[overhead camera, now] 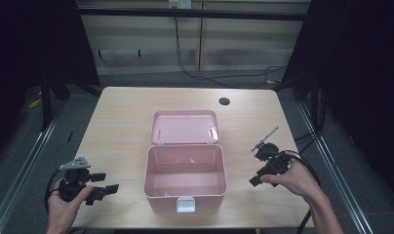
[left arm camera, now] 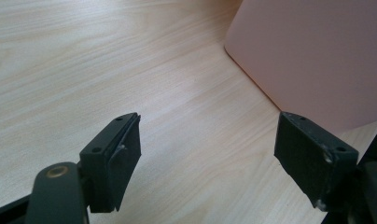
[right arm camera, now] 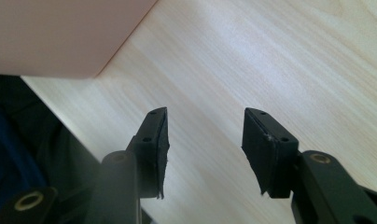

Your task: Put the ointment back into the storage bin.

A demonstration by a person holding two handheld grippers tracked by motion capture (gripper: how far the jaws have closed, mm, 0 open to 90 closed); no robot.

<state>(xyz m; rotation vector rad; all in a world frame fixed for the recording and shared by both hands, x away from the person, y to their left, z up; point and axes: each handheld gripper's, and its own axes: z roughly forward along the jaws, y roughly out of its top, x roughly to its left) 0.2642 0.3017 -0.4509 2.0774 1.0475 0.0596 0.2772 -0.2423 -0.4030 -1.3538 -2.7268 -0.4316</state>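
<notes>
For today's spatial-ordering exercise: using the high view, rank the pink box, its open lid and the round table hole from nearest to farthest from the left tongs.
1. Pink box, right of the left tongs.
2. Open lid, behind the box.
3. Round hole, far right of the table.

Pale wood table [overhead camera: 122, 117] bears 1 open pink box [overhead camera: 185, 185], seemingly empty.

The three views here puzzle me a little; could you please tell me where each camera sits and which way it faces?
High view: above the person's side, facing forward and down on the light wooden table; both forearms and hands enter from below.
Left gripper view: rides the left hand-held gripper, looking along its open jaws at tabletop.
Right gripper view: rides the right hand-held gripper, jaws apart above the table's near edge.
Shared: all three show the open pink plastic box, whose wall appears in both gripper views.
</notes>
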